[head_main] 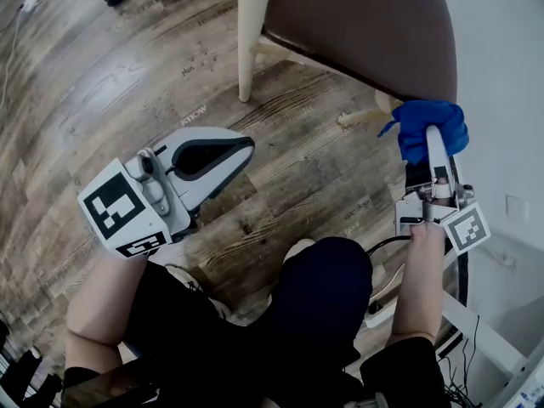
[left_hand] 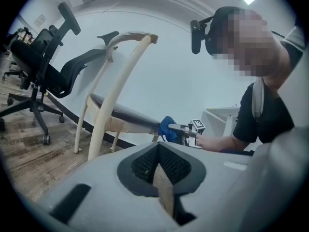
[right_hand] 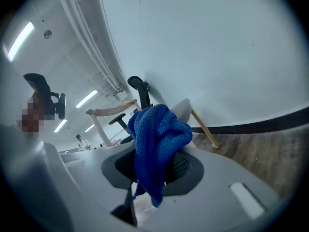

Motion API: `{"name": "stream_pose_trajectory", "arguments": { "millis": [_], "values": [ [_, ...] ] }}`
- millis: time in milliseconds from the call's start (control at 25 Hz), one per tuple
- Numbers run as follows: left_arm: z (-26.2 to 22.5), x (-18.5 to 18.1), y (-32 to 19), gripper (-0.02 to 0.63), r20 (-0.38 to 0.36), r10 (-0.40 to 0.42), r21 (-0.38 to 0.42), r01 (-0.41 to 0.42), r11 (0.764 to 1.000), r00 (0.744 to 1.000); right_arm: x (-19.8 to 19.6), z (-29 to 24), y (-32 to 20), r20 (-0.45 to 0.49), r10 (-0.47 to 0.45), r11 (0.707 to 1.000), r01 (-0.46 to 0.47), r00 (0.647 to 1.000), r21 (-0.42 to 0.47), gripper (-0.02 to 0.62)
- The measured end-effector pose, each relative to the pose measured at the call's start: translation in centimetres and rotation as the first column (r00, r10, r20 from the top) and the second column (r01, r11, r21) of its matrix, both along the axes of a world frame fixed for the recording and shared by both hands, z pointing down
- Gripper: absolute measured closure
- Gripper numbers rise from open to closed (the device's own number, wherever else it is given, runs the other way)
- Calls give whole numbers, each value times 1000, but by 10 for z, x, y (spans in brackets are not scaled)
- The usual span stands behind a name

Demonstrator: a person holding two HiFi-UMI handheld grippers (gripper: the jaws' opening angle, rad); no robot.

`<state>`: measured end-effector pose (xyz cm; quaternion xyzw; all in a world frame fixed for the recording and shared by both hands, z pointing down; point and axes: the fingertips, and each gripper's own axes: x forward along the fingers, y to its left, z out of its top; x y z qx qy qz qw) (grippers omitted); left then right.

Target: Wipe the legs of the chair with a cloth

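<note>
Right gripper (head_main: 430, 138) clamps blue cloth (head_main: 446, 121) near chair leg (head_main: 359, 117) — left gripper (head_main: 240, 148) closed, empty.

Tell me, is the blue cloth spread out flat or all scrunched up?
Scrunched up. The blue cloth sits in bunched folds, pinched by the right hand-held gripper.

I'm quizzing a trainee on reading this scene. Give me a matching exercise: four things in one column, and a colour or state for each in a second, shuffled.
Things
1. cloth
2. left gripper
3. chair leg
4. office chair

Colour or state
A. black, on castors
B. blue, clamped in the right gripper
C. shut, holding nothing
D. cream, standing on the wood floor

Pairs: 1-B, 2-C, 3-D, 4-A
</note>
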<state>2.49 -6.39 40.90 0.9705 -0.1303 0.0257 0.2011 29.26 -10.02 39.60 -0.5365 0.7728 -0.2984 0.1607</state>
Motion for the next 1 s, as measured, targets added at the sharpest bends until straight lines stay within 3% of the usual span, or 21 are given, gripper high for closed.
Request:
{"name": "stream_pose_trajectory", "arguments": {
  "millis": [160, 520, 1000],
  "values": [
    [0, 3, -1, 606, -4, 0, -5, 0, 1000, 1000, 25, 14, 0, 2, 59, 998, -59, 998, -29, 492],
    [7, 7, 2, 606, 20, 8, -8, -8, 1000, 1000, 15, 54, -11, 64, 59, 995, -54, 996, -83, 492],
    [27, -9, -6, 606, 59, -23, -55, 26, 998, 998, 24, 189, -21, 161, 103, 962, -57, 982, -268, 492]
  ]
}}
